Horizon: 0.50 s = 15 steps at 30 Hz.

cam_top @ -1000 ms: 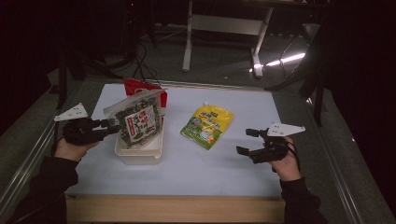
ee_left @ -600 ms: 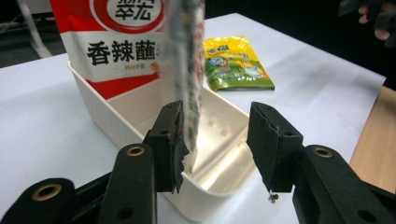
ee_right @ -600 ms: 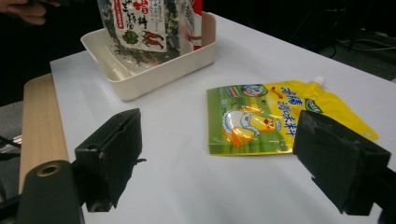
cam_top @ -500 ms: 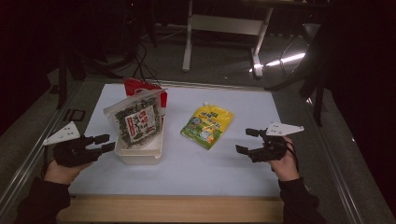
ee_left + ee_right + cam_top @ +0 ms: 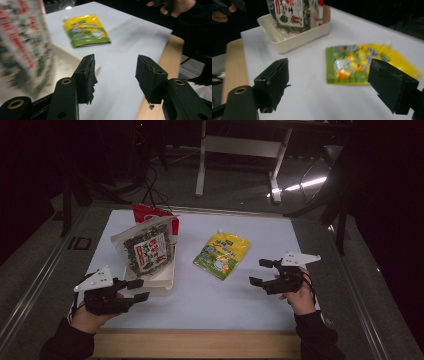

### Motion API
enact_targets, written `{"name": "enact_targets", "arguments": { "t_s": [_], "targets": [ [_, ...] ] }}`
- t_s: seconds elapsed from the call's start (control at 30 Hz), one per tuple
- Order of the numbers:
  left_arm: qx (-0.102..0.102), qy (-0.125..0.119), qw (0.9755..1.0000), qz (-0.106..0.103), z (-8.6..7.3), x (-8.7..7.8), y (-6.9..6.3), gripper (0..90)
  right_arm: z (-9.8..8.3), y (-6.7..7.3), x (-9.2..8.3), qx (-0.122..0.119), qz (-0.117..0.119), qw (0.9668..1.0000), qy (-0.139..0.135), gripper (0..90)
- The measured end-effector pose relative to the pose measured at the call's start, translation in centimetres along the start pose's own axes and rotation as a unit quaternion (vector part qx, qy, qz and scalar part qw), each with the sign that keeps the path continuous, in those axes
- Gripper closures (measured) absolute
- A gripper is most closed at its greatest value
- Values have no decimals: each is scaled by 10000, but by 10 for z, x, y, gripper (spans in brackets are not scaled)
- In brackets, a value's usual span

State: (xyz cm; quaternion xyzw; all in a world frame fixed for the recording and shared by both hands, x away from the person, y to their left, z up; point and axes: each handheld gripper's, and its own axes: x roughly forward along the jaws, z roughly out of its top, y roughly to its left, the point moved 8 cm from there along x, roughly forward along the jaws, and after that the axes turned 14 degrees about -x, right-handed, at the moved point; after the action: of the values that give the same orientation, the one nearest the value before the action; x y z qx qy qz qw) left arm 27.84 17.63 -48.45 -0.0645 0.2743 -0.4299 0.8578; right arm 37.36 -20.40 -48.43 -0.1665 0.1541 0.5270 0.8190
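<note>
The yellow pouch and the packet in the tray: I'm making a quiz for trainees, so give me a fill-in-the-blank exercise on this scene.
1. The yellow pouch lies flat on the ____ table cover.
2. The seaweed packet stands inside the cream ____.
3. The right tool has its jaws ____, with nothing between them.
4. Behind the seaweed packet stands a ____ packet.

Missing words: white; tray; open; red
</note>
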Motion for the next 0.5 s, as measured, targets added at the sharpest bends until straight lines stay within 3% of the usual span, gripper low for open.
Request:
{"name": "enact_targets", "arguments": {
  "t_s": [0.03,0.17,0.37,0.43,0.5],
  "targets": [
    [54,14,9999,-98,1,6,-7,507,0,0,0,9,-8,10000,16,172],
    [97,60,9996,-259,2,20,-16,495,-2,-2,2,57,-163,9998,64,138],
    [117,212,9986,-477,-1,45,-26,415,-4,-3,7,120,-334,9993,84,106],
    [117,212,9986,-477,-1,45,-26,415,-3,-3,8,125,-380,9992,59,106],
    [107,310,9980,-547,-6,61,-31,357,0,-1,10,135,-368,9992,-21,108]
  ]
}}
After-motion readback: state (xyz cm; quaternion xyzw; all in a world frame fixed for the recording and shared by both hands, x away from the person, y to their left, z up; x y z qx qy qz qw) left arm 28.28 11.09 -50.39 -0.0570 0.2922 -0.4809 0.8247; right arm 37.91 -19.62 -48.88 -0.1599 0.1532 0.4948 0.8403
